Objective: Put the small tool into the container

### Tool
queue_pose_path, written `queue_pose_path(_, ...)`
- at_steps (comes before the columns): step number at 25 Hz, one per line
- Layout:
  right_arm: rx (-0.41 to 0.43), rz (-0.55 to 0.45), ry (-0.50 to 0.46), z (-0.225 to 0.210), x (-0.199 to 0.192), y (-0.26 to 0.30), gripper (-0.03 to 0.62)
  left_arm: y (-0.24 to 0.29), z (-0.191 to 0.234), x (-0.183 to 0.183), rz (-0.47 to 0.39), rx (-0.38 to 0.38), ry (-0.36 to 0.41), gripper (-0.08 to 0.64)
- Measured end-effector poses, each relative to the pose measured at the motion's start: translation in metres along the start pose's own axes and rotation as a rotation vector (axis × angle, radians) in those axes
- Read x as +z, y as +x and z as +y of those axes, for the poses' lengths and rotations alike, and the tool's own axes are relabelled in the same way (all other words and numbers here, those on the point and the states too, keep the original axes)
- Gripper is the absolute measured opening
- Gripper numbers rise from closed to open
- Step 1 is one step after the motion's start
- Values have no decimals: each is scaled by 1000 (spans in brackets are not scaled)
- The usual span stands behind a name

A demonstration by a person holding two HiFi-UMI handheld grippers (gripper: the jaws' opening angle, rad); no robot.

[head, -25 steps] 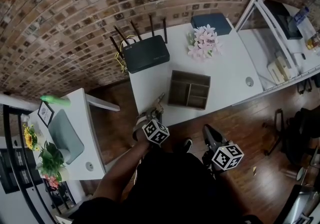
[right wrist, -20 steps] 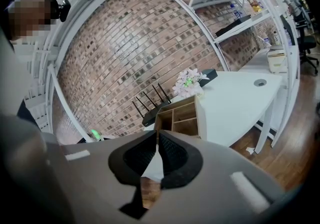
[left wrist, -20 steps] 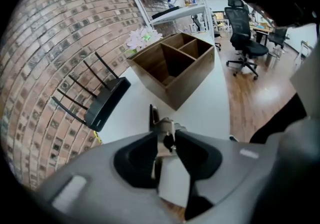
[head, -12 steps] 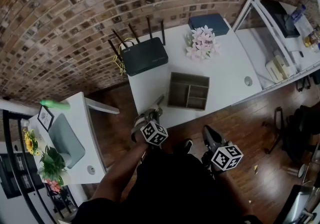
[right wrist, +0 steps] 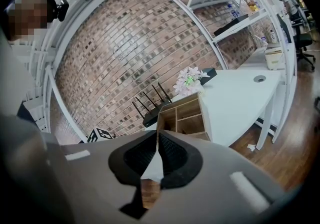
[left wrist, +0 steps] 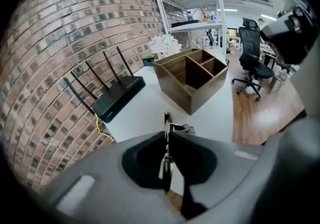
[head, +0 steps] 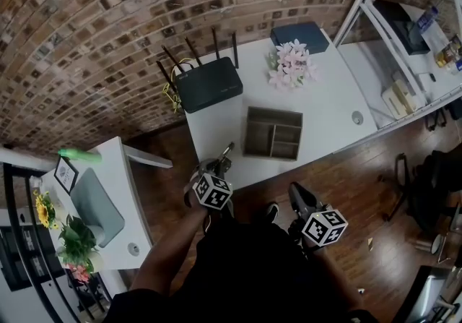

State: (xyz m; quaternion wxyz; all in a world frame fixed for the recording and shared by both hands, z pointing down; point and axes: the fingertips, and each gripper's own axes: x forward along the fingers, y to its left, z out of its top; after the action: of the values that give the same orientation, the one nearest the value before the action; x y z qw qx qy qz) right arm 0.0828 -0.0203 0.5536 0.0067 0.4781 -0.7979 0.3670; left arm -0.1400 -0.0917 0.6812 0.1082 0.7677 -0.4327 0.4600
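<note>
There is one small tool point(head: 227, 149), one wooden container point(head: 273, 132), one black router point(head: 209, 84) with four antennas, one bunch of pink flowers point(head: 291, 63), one dark blue box point(head: 299, 35), one black office chair point(left wrist: 252, 52), one white bench point(head: 332, 108) and a second bench point(head: 133, 195).
</note>
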Motion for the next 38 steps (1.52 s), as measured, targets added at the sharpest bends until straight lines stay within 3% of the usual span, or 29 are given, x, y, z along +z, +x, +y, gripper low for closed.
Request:
queue_pose_path(7,-7,-1,21,1,-3,4,17,-27,17,11,-110,-52,-203,20)
queue_pose_path(13,-12,-2,32,-1,-4,5,15,-65,34,44,-249,-94,-366,20)
queue_pose_path(19,-15,-3,32,-1,-1,5,15,-98,44,89,-404,-138,-416,20)
queue_pose_path(27,-30,-19,32,-5,3,0,15,-117,32,148,-548,-266,-357,19)
queue_pose_path(34,-64,-45,52,-15,4,-13,15,-105,26,203,-549,-374,-100,18)
queue_pose_path(38,-99,-67,76,-25,3,-25,15,-94,23,227,-538,-396,1,18)
